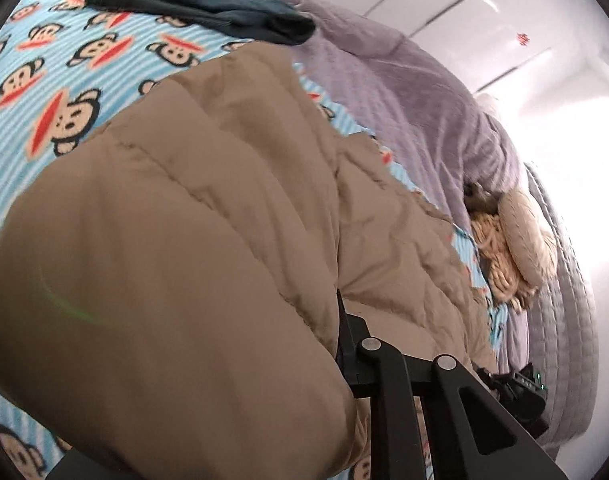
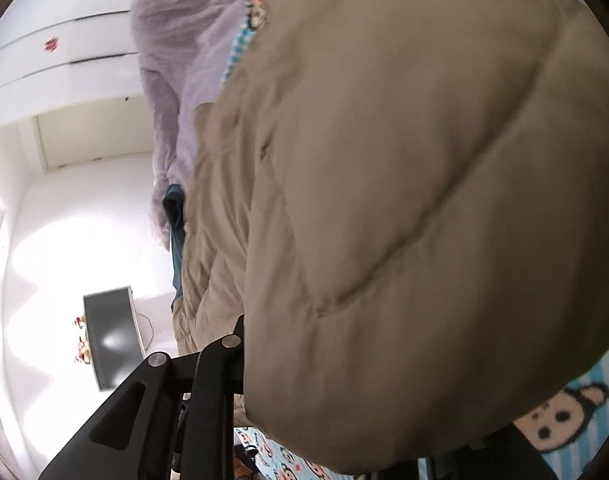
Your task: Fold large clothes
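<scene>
Each gripper, left [image 1: 340,344] and right [image 2: 240,344], grips an edge of the tan coat [image 1: 224,208], which bulges over both cameras above the bed [image 1: 64,60]. To fold well, I judge both should carry the edge level and lay it flat, short of the jeans [image 1: 208,4].

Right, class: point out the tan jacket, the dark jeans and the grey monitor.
jacket [image 1: 192,248]: left wrist view, quilted front panel.
jeans [image 1: 208,4]: left wrist view, middle of folded pile.
monitor [image 2: 110,336]: right wrist view, screen centre.
</scene>
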Demonstrator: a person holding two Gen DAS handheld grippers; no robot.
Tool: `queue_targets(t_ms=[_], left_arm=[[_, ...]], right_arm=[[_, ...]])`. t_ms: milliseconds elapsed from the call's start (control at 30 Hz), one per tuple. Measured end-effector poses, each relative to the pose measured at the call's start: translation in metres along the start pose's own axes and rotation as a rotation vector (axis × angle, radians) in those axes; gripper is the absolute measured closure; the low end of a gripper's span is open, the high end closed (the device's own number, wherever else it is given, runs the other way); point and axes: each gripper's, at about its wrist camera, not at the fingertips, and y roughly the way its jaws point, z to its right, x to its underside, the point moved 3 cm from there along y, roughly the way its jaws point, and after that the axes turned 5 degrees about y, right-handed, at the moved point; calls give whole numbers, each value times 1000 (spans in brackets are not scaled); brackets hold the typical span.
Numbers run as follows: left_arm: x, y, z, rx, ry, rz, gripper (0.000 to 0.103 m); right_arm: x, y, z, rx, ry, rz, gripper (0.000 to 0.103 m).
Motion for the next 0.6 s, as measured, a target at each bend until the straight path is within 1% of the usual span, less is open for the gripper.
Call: queue_targets(t_ms=[67, 200, 433, 567, 600], left_arm=[[7, -11, 5, 0, 24, -11, 81], [35, -40, 2, -5, 56, -49, 81], [110, -82, -27, -19, 4, -148, 81], [148, -97, -42, -46, -3, -201, 81], [158, -98, -46, -53, -11, -218, 81]], right_arm=[[9, -9, 0, 9, -16, -8, 79], [33, -31, 12, 25, -18, -40, 79], [89, -71, 57, 46, 20, -94, 79], [118, -87, 86, 57, 40, -124, 79], [120, -88, 89, 62, 43, -127, 78]])
